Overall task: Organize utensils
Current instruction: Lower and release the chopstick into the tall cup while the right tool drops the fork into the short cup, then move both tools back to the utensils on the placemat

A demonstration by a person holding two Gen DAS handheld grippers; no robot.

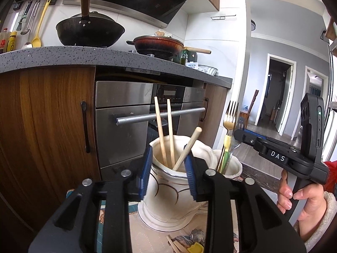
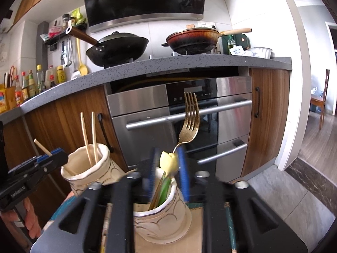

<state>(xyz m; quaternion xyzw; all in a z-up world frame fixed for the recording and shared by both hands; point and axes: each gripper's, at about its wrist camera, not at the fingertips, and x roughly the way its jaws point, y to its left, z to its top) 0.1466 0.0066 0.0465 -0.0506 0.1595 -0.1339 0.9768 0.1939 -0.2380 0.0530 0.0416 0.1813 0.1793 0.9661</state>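
Observation:
Two cream ceramic holders stand side by side on a patterned mat. The left holder [image 1: 168,189] [image 2: 88,168] has two upright chopsticks [image 1: 166,130] [image 2: 90,135] and a third, leaning chopstick [image 1: 187,148] [image 2: 43,147]. My left gripper [image 1: 169,175] [image 2: 50,156] is open, its blue pads either side of the holder's rim, the leaning chopstick beside the right pad. The right holder [image 2: 162,217] [image 1: 230,166] has a gold fork [image 2: 189,118] [image 1: 230,116] with a yellow tulip handle and green stem. My right gripper [image 2: 167,168] is open around that handle, blurred.
The mat [image 1: 147,238] carries more utensils at the near edge [image 1: 185,246]. Behind stand a steel oven [image 2: 189,116], wooden cabinets [image 1: 48,126] and a grey counter [image 2: 147,67] with a black wok [image 2: 120,46] and a brown pan [image 2: 193,40]. Tiled floor [image 2: 284,189] lies to the right.

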